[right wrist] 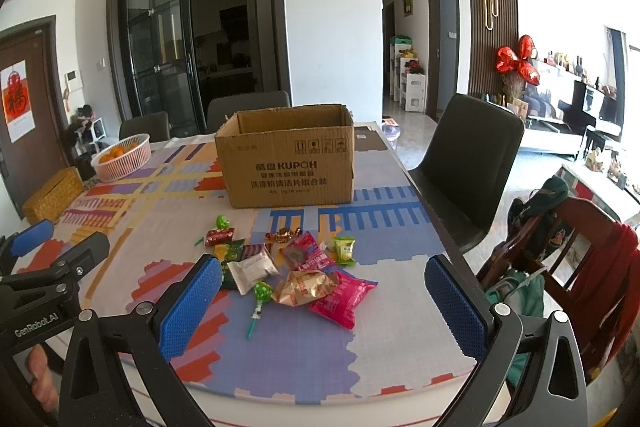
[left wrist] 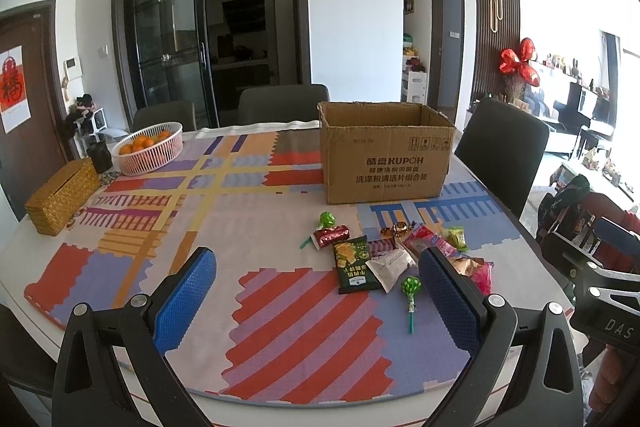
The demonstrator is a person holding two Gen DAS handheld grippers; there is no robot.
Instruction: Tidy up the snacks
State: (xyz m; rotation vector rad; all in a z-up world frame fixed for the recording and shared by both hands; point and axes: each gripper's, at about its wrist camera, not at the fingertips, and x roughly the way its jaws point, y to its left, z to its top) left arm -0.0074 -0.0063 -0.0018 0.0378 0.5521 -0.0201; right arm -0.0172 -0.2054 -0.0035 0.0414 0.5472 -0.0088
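Wicker box (left wrist: 62, 197): far left edge of the table, closed.
Basket (left wrist: 149, 147): white, holds oranges, just beyond the wicker box.
Left gripper (left wrist: 316, 301): blue pads spread wide, nothing between them, above the patterned mat (left wrist: 304, 331).
Cardboard box (right wrist: 286, 163): open-topped, upright, behind the snacks.
Snacks (right wrist: 288, 267): loose pile on the mat in front of the cardboard box; packets and two green lollipops.
Right gripper (right wrist: 324, 307): pads wide apart, empty, nearer than the pile.
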